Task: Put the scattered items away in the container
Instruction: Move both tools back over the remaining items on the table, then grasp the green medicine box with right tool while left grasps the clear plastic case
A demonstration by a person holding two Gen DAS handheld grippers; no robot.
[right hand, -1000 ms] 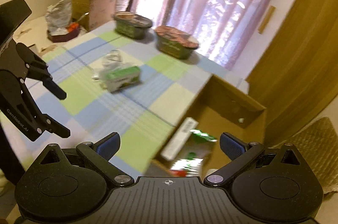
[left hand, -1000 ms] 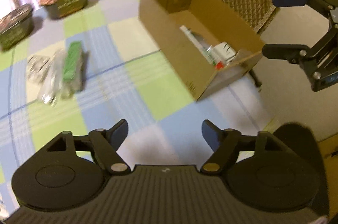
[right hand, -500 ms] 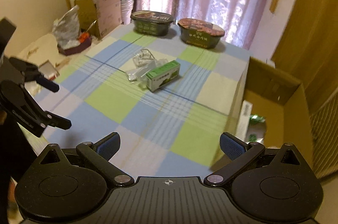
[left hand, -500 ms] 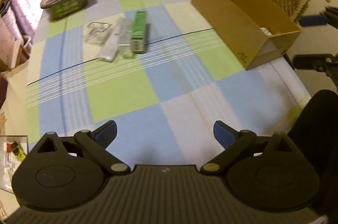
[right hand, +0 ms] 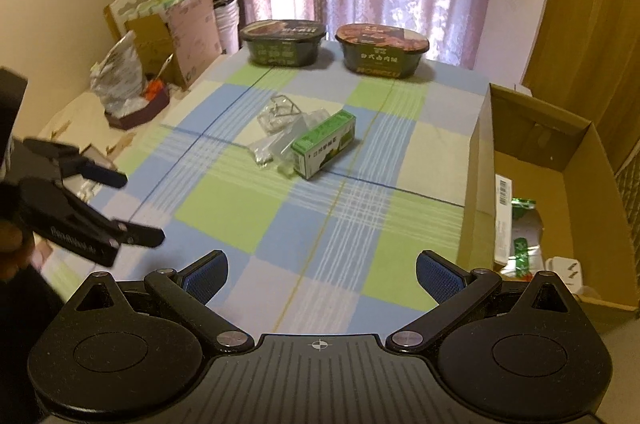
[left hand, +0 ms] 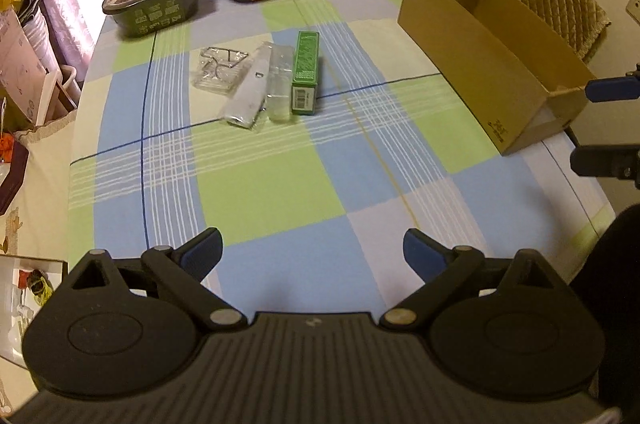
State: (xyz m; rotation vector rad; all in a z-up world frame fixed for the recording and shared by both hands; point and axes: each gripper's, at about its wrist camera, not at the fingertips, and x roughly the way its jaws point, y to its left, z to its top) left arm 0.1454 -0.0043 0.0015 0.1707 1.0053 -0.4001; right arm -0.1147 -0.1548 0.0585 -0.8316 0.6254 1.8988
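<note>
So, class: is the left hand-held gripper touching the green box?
Apart. The left wrist view shows bare tablecloth between the open left hand-held gripper and the green box.

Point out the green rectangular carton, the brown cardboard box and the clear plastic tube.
green rectangular carton [left hand: 306, 64]: left wrist view, top face.
brown cardboard box [left hand: 464, 44]: left wrist view, near side wall.
clear plastic tube [left hand: 279, 86]: left wrist view, mid-body.

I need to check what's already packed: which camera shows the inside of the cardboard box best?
The right wrist view. It looks down into the cardboard box, showing a white carton, green packets and a white plug on its floor. The left wrist view shows the cardboard box mostly from outside; its near wall hides the contents.
</note>
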